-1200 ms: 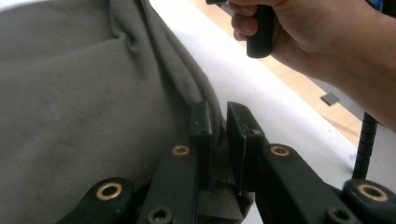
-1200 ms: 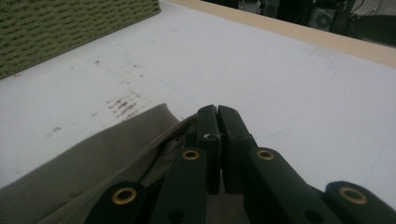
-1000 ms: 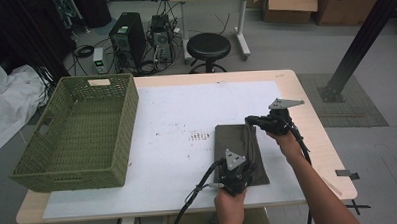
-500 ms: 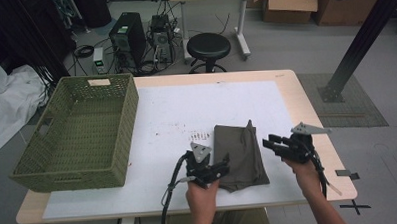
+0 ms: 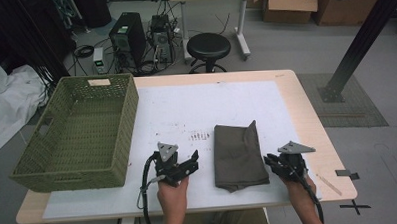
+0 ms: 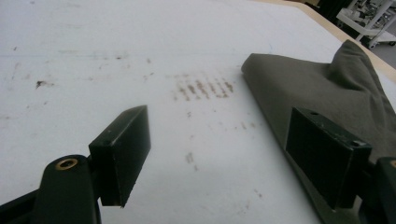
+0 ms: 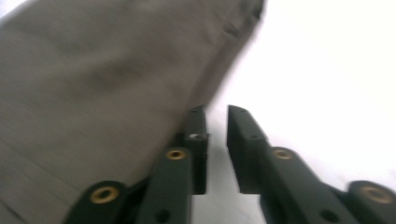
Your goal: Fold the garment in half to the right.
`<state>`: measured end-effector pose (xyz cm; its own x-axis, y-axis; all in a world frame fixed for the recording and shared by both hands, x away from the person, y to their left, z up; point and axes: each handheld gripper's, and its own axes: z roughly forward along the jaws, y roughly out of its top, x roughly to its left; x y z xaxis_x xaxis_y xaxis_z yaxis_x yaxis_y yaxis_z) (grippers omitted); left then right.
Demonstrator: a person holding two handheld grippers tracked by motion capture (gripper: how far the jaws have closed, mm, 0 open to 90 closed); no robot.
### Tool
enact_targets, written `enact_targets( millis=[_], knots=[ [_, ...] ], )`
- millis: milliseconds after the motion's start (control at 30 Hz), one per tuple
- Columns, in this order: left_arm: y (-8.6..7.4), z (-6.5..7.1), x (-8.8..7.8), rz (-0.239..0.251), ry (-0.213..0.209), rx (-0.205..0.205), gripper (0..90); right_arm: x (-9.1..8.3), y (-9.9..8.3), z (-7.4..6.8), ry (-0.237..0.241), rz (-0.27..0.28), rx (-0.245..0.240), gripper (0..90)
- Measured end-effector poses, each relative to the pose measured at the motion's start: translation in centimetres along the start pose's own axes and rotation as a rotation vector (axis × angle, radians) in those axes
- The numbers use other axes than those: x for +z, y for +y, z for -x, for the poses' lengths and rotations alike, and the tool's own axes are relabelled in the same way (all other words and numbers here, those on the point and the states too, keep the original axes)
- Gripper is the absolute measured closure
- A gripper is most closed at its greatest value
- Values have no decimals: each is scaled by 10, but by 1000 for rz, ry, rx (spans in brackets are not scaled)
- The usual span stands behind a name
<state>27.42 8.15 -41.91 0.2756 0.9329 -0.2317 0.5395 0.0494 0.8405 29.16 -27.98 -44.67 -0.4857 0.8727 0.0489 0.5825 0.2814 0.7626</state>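
Folded dark grey-brown cloth (image 5: 239, 153) lies flat on the white table mat (image 5: 196, 112), toward the near-right part, 1 corner peaked up at its far right edge. Left gripper (image 5: 187, 165) sits just left of the cloth, not touching it; jaws spread wide w/ nothing between, bare mat under them in the left gripper view, cloth (image 6: 317, 93) beside and behind the right-hand jaw. Right gripper (image 5: 270, 165) is at the cloth's near-right edge; its jaws have just been closing and stand w/ a narrow gap, approx. parallel, nothing pinched. In the right gripper view the cloth (image 7: 102, 84) lies just beside 1 jaw, white mat showing in the gap. Green woven basket (image 5: 77, 131) stands at the table's left, well apart from both.
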Motion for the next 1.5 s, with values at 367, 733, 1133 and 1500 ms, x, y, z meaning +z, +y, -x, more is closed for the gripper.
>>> enact_targets(
  millis=[367,733,1133,1500],
  knots=[
    [14,-12,16,-13,-24,25,234,-11,-8,-27,145,8,-33,862],
    [46,-5,65,-27,-231,129,339,-33,-21,-11,125,114,46,748],
    [65,26,144,-144,-359,294,373,-29,-19,-19,133,105,39,694],
    [60,22,148,-162,-347,254,846,-27,-19,-23,128,96,47,688]
  ],
)
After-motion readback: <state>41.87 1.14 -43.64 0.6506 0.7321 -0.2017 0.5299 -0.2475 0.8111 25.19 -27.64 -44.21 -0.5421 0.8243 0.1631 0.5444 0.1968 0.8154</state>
